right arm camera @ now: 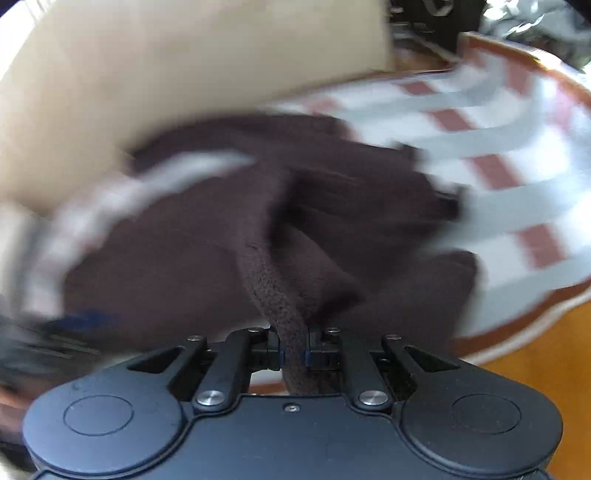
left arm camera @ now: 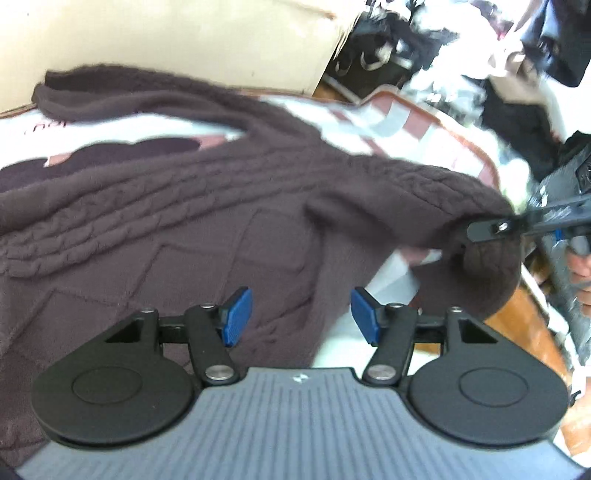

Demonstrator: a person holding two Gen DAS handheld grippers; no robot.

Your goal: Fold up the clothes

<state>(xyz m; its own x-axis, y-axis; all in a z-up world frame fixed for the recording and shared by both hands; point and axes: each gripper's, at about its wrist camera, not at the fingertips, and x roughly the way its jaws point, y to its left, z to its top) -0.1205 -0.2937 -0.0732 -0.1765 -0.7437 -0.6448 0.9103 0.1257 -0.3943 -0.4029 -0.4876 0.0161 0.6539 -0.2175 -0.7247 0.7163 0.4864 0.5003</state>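
Left wrist view: left hand-held gripper (left arm camera: pixel 301 319) at 6 o'clock, blue pads (left arm camera: pixel 236 317) standing apart with nothing between them, hovering over cloth without pressing on it. Dark brown cable-knit sweater (left arm camera: pixel 177 206) spread from 9 o'clock across the centre, one sleeve trailing up toward 10 o'clock. Beneath it, a white blanket (left arm camera: pixel 391 122) with reddish and grey stripes and a rust-coloured border, showing at 1 o'clock. Cream wall (left arm camera: pixel 184 33) at 12 o'clock. At 3 o'clock, right hand-held gripper (left arm camera: pixel 491 229) reaching in from the edge, closed on a lifted, bunched part of the sweater; part of a person's hand (left arm camera: pixel 580 266) just behind it. Blurred dark clutter (left arm camera: pixel 406 40) at 1 to 2 o'clock, too smeared to identify. Strip of orange-brown wooden floor (left arm camera: pixel 532 317) at 4 o'clock.

Right wrist view: heavily motion-blurred. Right hand-held gripper (right arm camera: pixel 294 356) at 6 o'clock, clamped tight on a thick rolled edge of the sweater (right arm camera: pixel 184 251), which runs up from between the pads toward the centre. Rest of the brown knit heaped from 8 o'clock to 3 o'clock. Striped blanket (right arm camera: pixel 498 147) at 2 to 3 o'clock, wall (right arm camera: pixel 166 74) at 11 o'clock, wooden floor (right arm camera: pixel 546 350) at 4 o'clock. Dark blurred shape with a blue smear at 8 o'clock, too blurred to identify.
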